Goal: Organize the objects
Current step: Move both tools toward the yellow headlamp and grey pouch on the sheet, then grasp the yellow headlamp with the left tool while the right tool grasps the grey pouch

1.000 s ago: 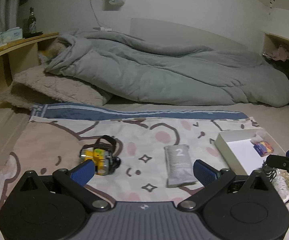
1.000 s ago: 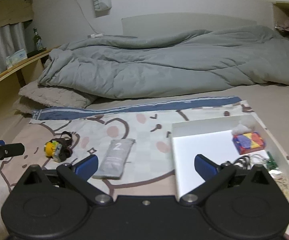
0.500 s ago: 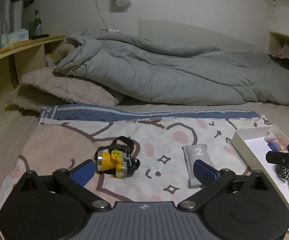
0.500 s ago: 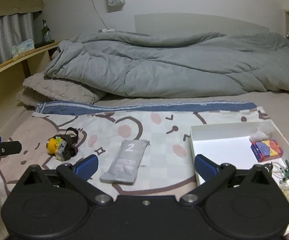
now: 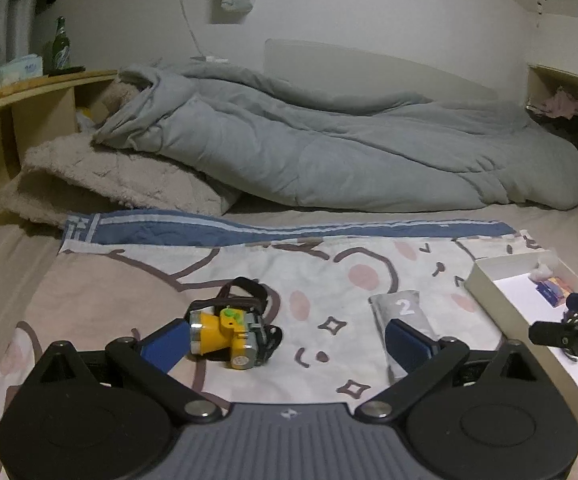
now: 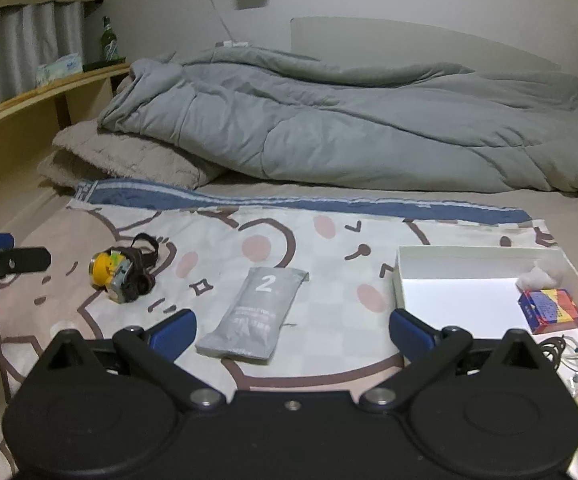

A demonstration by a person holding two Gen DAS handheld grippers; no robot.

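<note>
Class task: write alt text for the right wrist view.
An open right gripper hovers over a patterned bedsheet, with a grey pouch between its fingers. A yellow headlamp lies left; a white box of small items sits right.

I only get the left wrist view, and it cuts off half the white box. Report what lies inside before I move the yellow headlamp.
Observer: The right wrist view shows the white cardboard box holding a small red and blue carton near its right wall.
Operator: List the rest.
Observer: A white cotton wad sits in the far right corner, just behind that carton.
Operator: Now the near end.
Observer: A tangle of dark thin wires lies nearer than the carton, on the box floor.
Operator: Report the pouch.
Observer: The grey foil pouch marked 2 shows whole here. It lies flat outside the box, ahead of the open right gripper.
</note>
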